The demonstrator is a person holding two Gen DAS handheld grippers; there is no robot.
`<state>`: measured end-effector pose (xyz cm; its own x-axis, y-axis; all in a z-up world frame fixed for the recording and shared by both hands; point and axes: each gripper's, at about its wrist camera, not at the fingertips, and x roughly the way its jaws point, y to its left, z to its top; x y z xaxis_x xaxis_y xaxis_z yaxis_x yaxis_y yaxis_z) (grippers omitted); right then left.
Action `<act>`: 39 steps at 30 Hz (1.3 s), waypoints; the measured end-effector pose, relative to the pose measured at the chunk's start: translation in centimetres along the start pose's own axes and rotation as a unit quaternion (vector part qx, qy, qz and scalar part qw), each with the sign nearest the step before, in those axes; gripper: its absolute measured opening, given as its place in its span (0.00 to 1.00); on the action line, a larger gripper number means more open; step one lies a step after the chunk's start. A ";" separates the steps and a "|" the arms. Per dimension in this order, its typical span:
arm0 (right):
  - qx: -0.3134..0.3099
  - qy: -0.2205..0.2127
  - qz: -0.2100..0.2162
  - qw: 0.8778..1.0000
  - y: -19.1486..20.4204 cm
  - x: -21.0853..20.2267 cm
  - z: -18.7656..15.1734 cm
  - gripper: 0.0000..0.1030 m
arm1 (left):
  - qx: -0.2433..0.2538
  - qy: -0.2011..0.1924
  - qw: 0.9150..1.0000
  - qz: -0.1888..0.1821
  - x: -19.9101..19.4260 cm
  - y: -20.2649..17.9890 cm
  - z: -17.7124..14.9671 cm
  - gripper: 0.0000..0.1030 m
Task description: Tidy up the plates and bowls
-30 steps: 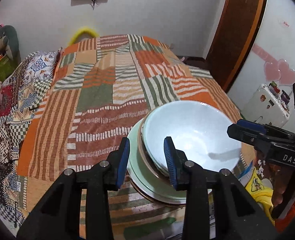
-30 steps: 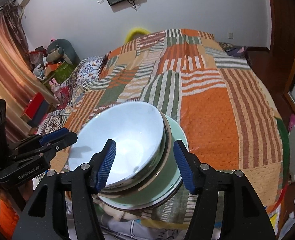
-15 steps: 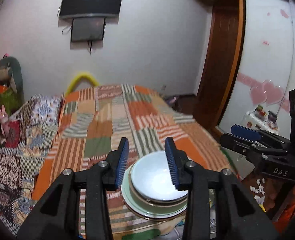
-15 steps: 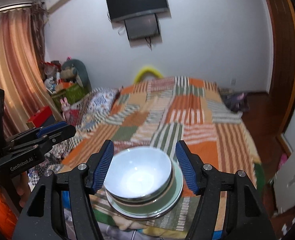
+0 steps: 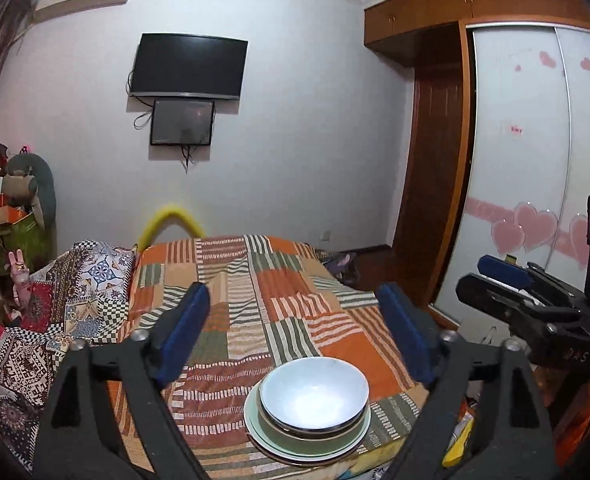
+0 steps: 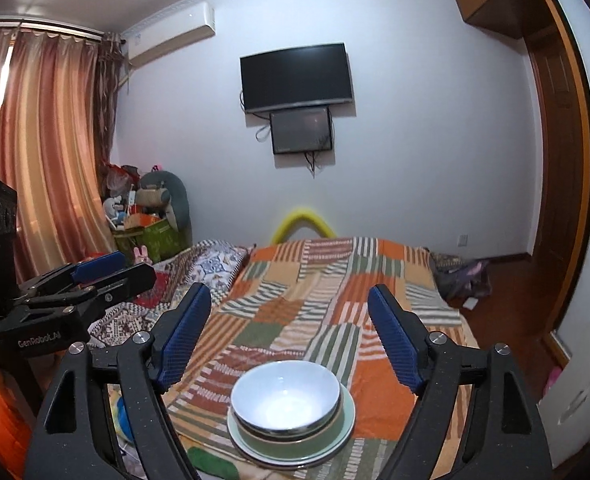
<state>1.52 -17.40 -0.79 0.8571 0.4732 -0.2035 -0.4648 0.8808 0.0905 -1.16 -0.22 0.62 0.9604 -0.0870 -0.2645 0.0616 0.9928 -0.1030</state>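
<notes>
White bowl (image 5: 314, 392) stacked on green plates (image 5: 307, 440), lower centre of frame, on the bed's patchwork quilt (image 5: 279, 300). Left gripper (image 5: 295, 332) and right gripper (image 6: 289, 334), jaws just opened wide, hold nothing.

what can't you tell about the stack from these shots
- Plates under the bowl: how many, both views; the bowl covers them, only rims show.
- Bowl's underside: hidden by its own wall.
- Bed near edge below the stack: cut off by the frame and the right gripper.
- Person: only a bit of hand, left edge of the right view.
</notes>
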 end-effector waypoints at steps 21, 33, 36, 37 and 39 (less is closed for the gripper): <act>0.005 -0.024 0.003 1.000 0.2 -1.1 -0.4 1.00 | 0.010 -0.022 0.999 0.029 -1.6 -0.3 -0.5 0.99; 0.008 -0.024 0.007 1.000 0.2 -1.3 -0.4 1.00 | 0.018 -0.022 0.999 0.033 -1.4 -0.6 -0.7 0.99; 0.008 -0.023 0.007 1.000 0.2 -1.4 -0.5 1.00 | 0.018 -0.022 0.999 0.034 -1.4 -0.6 -0.8 0.99; 0.008 -0.023 0.008 1.000 0.1 -1.4 -0.5 1.00 | 0.018 -0.021 0.999 0.034 -1.3 -0.7 -0.7 0.99; 0.007 -0.022 0.008 1.000 0.2 -1.4 -0.5 1.00 | 0.017 -0.021 0.999 0.033 -1.3 -0.6 -0.7 0.99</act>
<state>0.13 -17.86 -0.94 0.8586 0.4876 -0.1580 -0.4759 0.8729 0.1076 -2.65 -0.77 0.35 0.9730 -0.0187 -0.2300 0.0064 0.9985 -0.0540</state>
